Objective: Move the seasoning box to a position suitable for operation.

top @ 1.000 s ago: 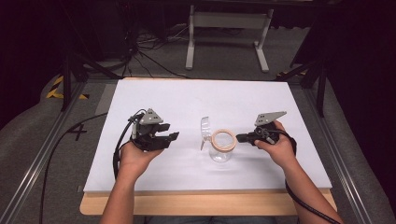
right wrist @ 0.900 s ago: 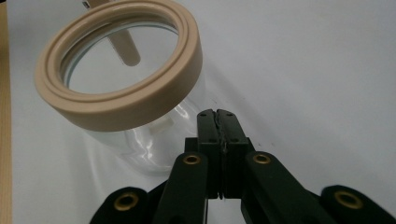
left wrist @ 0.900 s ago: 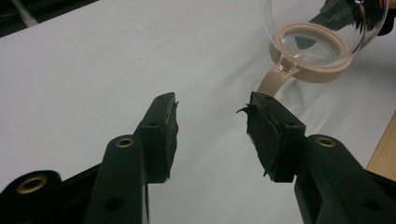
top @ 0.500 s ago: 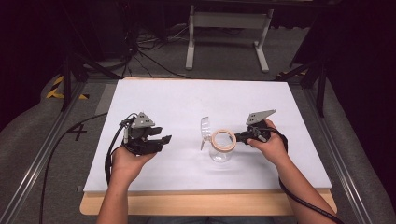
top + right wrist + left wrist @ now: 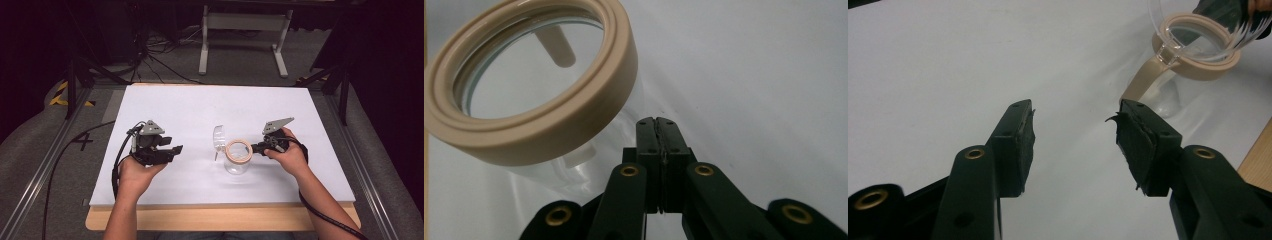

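Big white worktop [image 5: 200, 110] first, wide and flat. Near its middle, a bit toward the near edge, a clear jar [image 5: 237, 164] with a tan ring [image 5: 238, 151] around its mouth. Joined to the left side of that ring, a small see-through lid [image 5: 218, 136], flipped up and standing open. On the right of the jar, the right tool [image 5: 256, 147], pressed together with nothing inside, its tip right at the tan ring; hard to tell whether touching or just beside. Seen from the right gripper view, low beside the jar's glass wall. Well apart on the left, the left tool [image 5: 174, 150], spread wide and just been opening more, with nothing between its two black pads [image 5: 1020, 135], pointing across toward the jar. Looks like the lid step: mouth open, jar likely kept steady from the right. Next move, only a guess: bring the left tool over to the lid, set both pads around its thin edge, squeeze softly, and swing it gently without tipping the jar.
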A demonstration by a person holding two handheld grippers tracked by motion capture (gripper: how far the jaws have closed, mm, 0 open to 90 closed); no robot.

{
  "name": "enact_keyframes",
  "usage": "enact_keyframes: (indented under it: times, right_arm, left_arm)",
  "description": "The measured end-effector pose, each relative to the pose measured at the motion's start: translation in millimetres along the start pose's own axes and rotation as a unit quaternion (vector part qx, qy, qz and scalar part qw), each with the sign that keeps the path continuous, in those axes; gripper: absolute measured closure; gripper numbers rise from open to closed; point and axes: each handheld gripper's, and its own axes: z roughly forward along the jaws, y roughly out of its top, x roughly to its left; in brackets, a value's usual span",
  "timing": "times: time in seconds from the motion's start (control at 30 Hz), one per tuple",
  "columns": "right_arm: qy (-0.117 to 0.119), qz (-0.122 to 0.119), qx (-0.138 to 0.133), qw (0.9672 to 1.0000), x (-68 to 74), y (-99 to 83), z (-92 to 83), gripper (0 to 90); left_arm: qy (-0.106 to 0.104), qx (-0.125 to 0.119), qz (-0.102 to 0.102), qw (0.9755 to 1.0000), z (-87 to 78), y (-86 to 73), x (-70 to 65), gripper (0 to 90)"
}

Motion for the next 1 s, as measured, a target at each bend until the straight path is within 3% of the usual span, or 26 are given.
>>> enact_keyframes:
  times: [0.83,1.0]
  right_arm:
    - [-0.007,-0.003,0.023,0.9997,25.9,-14.3,-18.4,90.0]
    - [0.0,0.003,0.02,0.9998,32.3,-17.3,-23.4,90.0]
  left_arm:
    - [-0.033,0.013,0.039,0.9986,30.0,23.0,-8.1,49.5]
    - [-0.04,0.015,0.045,0.9981,35.9,29.1,-9.3,49.5]
